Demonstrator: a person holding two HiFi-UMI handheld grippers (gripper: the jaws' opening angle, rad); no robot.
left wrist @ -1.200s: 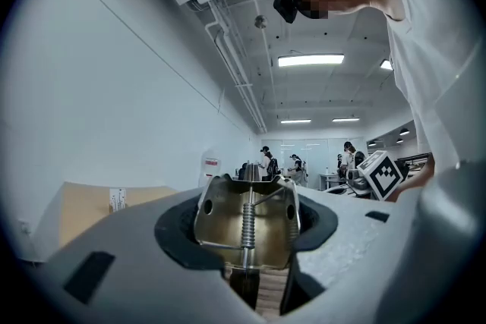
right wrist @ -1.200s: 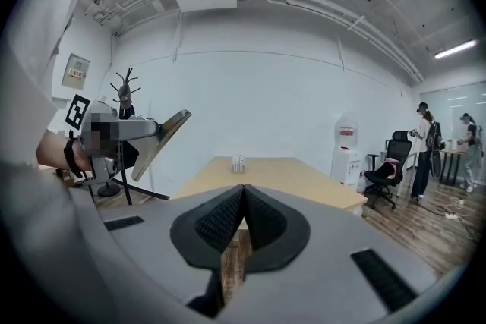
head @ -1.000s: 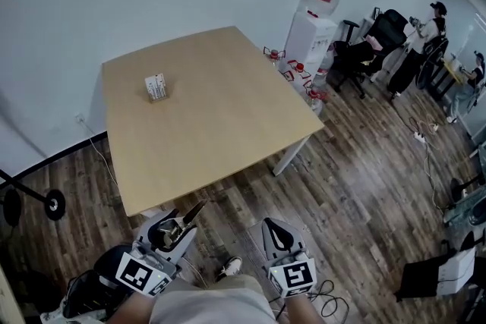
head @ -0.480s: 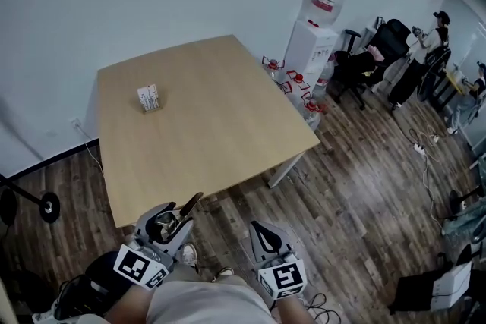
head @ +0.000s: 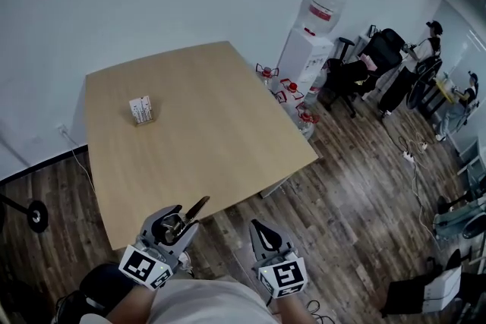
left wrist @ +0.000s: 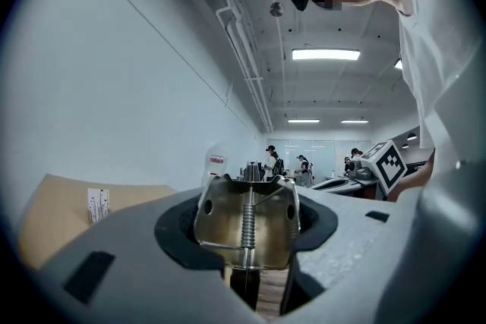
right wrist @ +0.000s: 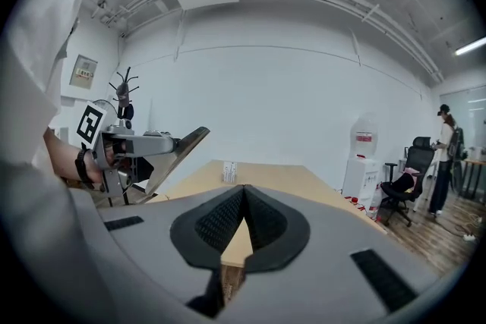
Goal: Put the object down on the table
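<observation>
The head view looks steeply down from the near side onto the table (head: 205,133), not close. Both gripper views sit low, facing far across it, sharing the table and cooler (head: 307,49).

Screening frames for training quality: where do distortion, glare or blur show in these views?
Head view: wide-angle warps the table, no blur. Left gripper view: fisheye circle with black corners, ceiling light blown out. Right gripper view: same fisheye, black corners.

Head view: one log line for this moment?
left gripper: shut on metal tool | right gripper: shut, empty | table: ahead, box on it | tool not yet down
</observation>
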